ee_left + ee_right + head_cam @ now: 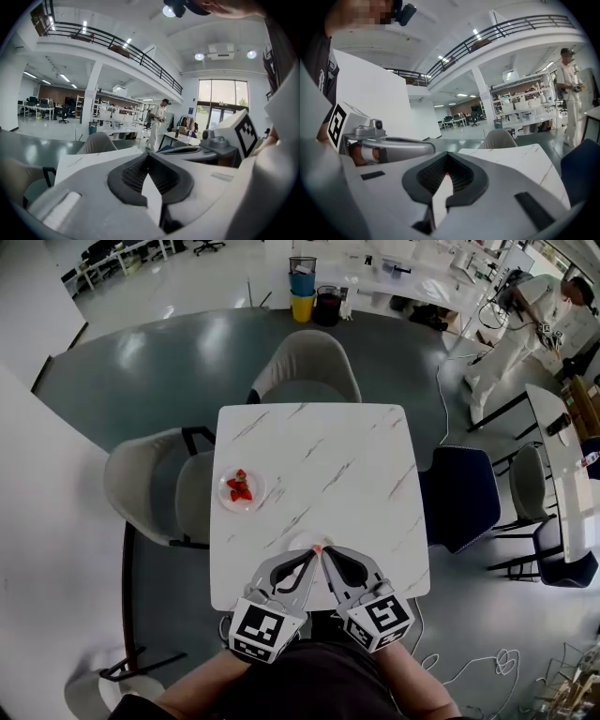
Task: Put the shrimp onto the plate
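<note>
A small clear plate (225,499) near the table's left edge holds red shrimp (240,487). At the front edge, both grippers point inward and their tips almost touch. A small orange-red shrimp piece (319,546) sits right at those tips, over a faint round white dish (300,540). The right gripper (324,552) is shut, and a red speck (446,174) shows between its pads in the right gripper view. The left gripper (313,554) is shut with nothing visible in it (149,155).
The marble table (347,465) has grey chairs at its far side (305,367) and left side (155,484), and a dark blue chair (459,493) at its right. A person (525,320) stands by desks at the far right.
</note>
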Available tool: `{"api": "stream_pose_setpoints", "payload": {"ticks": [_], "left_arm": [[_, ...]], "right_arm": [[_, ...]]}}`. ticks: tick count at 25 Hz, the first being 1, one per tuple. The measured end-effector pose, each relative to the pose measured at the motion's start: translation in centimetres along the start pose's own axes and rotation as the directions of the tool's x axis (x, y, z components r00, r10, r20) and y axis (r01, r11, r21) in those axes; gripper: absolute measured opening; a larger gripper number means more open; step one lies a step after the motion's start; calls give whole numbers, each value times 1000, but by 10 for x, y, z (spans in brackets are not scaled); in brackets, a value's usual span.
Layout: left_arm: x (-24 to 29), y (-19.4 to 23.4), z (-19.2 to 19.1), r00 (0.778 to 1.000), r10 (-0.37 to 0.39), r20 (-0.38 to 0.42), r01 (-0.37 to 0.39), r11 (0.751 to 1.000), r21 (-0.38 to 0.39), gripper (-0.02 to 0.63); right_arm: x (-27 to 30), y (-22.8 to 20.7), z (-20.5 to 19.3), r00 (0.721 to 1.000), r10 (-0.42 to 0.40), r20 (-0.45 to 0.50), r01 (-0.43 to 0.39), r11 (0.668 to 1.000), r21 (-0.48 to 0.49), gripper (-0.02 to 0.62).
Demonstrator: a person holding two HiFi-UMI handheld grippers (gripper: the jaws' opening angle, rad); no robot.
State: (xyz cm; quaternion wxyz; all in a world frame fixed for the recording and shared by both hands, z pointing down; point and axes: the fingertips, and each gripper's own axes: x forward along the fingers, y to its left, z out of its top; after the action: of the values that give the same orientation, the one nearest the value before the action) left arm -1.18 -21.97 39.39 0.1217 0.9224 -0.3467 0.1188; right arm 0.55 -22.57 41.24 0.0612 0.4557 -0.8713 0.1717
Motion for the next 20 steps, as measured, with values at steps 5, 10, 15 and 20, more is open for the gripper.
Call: {"api": "stream_pose_setpoints", "payload": {"ticks": [5,10,15,20], "left_arm": [[-21,-11,33,998,-17,58,16,1000,17,8],[-35,-16,59,991,-27,129,23,999,31,8],[-46,-23,73,985,-35,170,28,999,45,8],[-53,-28,75,981,-33,193,23,998,53,8]], "right_arm": [[-15,22,29,999,11,40,-10,1000,-11,2],[-24,33,55,996,10,90,-5,998,-57,2],[-33,41,69,994,-2,110,11,996,-86,2],[-39,47,70,993,-3,121,16,994,-107,2]]}}
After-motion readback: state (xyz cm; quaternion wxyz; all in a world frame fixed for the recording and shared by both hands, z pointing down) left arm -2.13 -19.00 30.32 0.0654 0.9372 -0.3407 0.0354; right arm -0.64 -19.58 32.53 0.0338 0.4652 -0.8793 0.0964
